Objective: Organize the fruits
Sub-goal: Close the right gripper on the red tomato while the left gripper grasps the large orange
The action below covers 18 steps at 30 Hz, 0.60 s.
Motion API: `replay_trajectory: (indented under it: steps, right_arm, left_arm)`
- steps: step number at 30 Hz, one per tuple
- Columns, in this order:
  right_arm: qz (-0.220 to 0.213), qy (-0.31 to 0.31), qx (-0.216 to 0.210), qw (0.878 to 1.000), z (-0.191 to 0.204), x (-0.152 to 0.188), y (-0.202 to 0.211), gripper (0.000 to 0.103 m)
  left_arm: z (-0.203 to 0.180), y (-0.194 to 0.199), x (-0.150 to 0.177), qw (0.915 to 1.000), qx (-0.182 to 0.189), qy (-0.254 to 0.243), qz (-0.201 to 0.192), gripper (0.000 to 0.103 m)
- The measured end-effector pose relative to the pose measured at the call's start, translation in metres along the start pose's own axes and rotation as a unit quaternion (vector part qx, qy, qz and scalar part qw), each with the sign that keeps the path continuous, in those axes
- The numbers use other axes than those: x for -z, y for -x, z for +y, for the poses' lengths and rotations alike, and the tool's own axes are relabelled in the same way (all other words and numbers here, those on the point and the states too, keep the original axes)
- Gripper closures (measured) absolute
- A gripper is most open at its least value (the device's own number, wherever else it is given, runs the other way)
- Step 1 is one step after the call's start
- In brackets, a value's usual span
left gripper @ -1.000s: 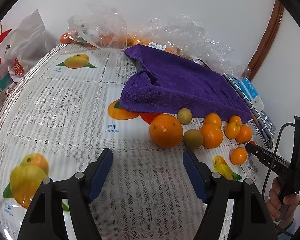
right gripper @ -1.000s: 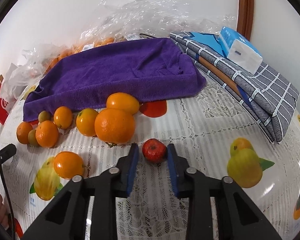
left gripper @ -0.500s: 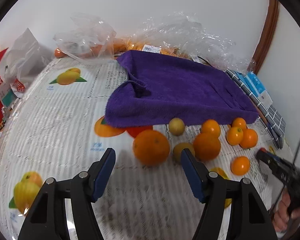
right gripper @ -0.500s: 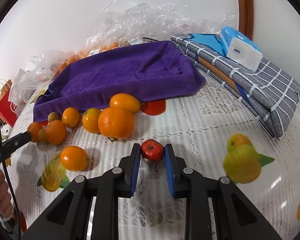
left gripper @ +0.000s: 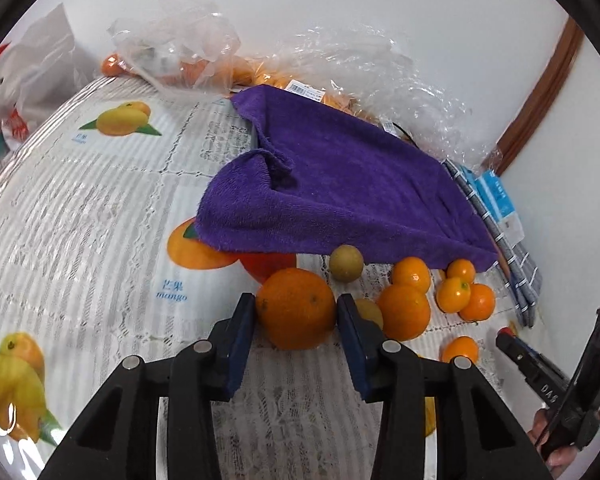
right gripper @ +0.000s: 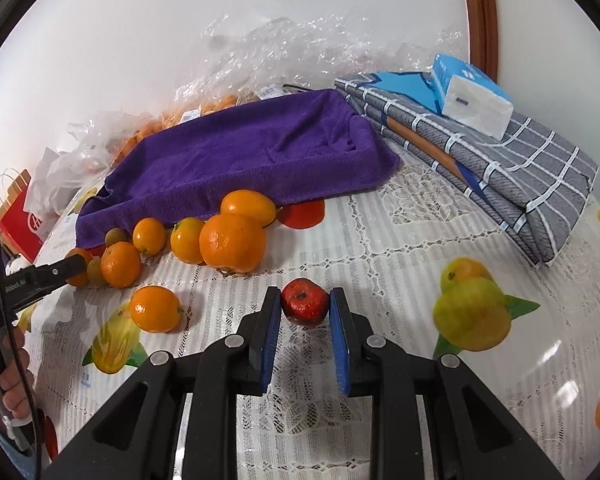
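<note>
Fruits are lying in a loose cluster on the desk [left gripper: 80, 208], just in front of the near edge of the purple towel [left gripper: 340, 184], probably tipped out there so they can be sorted by kind. That towel, the largest thing in the middle of the scene, is draping over something low and flat, with crinkled plastic bags [right gripper: 284, 48] of more oranges sitting behind it against the wall.

The large orange [left gripper: 296, 308] is sitting at the left end of the cluster, and the left tool [left gripper: 296, 316] is closing on it, both blue pads seeming to touch its sides, so I judge it gripped, though it is resting on the desk. Smaller oranges and a greenish round fruit [left gripper: 346, 263] are crowding just to its right.

The small red fruit [right gripper: 305, 301] is lying apart, nearer than the cluster, and the right tool [right gripper: 305, 312] is clamping it between its pads.

The right wrist view is showing the folded grey checked cloth [right gripper: 500, 160] and the tissue pack [right gripper: 472, 96] on the far right in full; the left view is catching only their edge. The left view alone is showing the desk's open left stretch with its printed mangoes.
</note>
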State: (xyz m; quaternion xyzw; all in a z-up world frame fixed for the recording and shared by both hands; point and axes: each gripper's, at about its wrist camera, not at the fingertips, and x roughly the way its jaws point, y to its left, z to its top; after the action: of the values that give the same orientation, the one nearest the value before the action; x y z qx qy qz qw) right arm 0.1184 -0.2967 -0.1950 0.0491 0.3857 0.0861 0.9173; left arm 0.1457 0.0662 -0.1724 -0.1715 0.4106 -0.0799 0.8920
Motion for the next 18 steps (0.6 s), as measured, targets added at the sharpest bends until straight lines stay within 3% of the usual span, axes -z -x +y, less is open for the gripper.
replay_trajectory:
  steps: [6, 10, 18]
  right_arm:
    - [-0.02, 0.027, 0.0, 0.999, 0.011, -0.001, 0.012, 0.079]
    - [-0.023, 0.021, -0.019, 0.999, 0.014, -0.01, 0.021, 0.079]
    - [-0.068, 0.031, -0.029, 0.997, 0.022, -0.055, 0.043, 0.079]
  left_arm:
    - [0.0, 0.029, -0.001, 0.9991, -0.023, -0.011, -0.034, 0.064]
    - [-0.009, 0.045, -0.013, 0.9984, -0.019, -0.015, -0.052, 0.064]
    - [-0.039, 0.058, -0.049, 0.9953, -0.01, -0.038, -0.089, 0.064]
